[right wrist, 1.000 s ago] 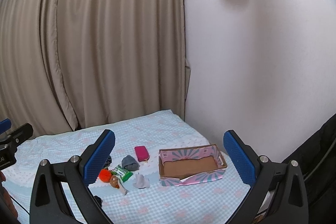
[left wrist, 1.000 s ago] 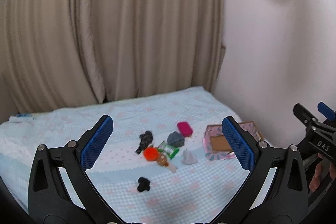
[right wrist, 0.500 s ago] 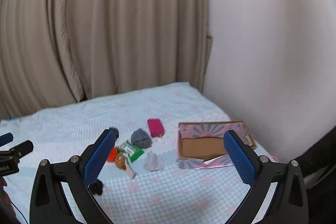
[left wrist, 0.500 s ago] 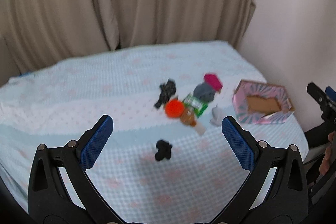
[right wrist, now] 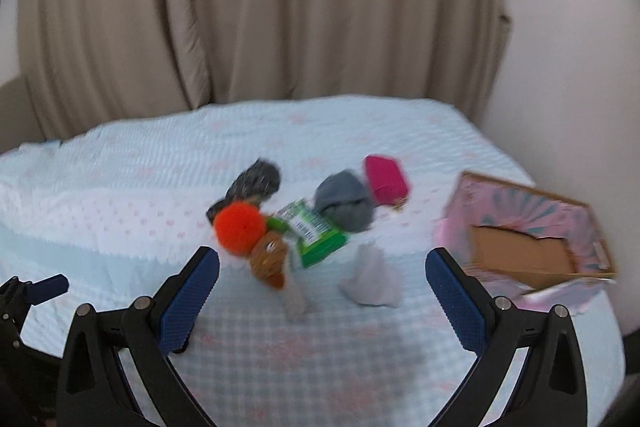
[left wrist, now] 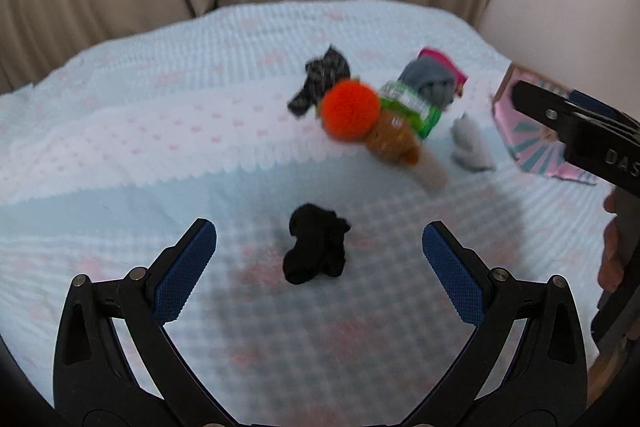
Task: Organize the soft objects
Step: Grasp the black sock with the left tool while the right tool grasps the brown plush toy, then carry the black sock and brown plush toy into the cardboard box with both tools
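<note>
Soft objects lie on a light blue bed (left wrist: pixel 120 155). My left gripper (left wrist: pixel 319 247) is open, with a black sock (left wrist: pixel 316 251) lying between its fingers on the bed. Beyond it sit an orange pompom (left wrist: pixel 350 111), a brown toy (left wrist: pixel 394 141), a green packet (left wrist: pixel 412 105), a grey roll (left wrist: pixel 430 83), a dark patterned sock (left wrist: pixel 322 81), a pink item (left wrist: pixel 440 61) and a white cloth (left wrist: pixel 470 147). My right gripper (right wrist: pixel 322 281) is open and empty, just short of the pompom (right wrist: pixel 239 227), the brown toy (right wrist: pixel 270 261) and the white cloth (right wrist: pixel 372 279).
A pink patterned cardboard box (right wrist: pixel 528 231) stands open at the bed's right side, also in the left wrist view (left wrist: pixel 532 143). Beige curtains (right wrist: pixel 260 7) hang behind the bed and a white wall (right wrist: pixel 568 27) is on the right. The right tool's arm (left wrist: pixel 576 131) crosses the left view.
Both grippers have tilted down and moved closer to the bed. The black sock now lies between the left fingers, and the pile sits just ahead of the right fingers.
</note>
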`<action>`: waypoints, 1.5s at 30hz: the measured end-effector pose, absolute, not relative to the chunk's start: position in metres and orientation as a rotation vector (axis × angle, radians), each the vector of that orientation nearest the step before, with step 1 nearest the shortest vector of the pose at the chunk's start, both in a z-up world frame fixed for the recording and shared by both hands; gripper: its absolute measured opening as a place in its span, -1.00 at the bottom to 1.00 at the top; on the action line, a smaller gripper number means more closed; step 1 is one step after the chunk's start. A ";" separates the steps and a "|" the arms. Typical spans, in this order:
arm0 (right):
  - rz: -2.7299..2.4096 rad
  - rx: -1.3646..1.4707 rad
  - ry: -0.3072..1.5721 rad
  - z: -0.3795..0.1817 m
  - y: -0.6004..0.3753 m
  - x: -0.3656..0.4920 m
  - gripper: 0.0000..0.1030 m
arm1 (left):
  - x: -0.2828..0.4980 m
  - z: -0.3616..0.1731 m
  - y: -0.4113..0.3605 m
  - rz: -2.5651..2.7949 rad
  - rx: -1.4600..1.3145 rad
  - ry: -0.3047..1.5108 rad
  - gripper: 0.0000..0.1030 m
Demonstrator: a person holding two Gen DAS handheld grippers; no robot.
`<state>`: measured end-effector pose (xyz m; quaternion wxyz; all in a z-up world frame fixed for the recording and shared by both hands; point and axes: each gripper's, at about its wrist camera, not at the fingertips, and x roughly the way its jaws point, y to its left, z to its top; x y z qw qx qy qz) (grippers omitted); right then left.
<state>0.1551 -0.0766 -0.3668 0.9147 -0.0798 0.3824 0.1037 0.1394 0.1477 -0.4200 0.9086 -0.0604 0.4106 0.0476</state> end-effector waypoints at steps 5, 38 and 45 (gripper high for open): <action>0.257 -0.198 0.816 -0.430 -0.055 0.179 0.95 | 0.157 -0.473 0.146 0.105 -0.129 0.875 0.82; 0.330 -0.279 0.971 -0.529 -0.005 0.245 -0.25 | 0.172 -0.508 0.164 0.126 -0.174 0.911 -0.55; 0.324 -0.258 0.956 -0.493 -0.010 0.233 -0.25 | 0.166 -0.473 0.171 0.137 -0.190 0.885 -0.57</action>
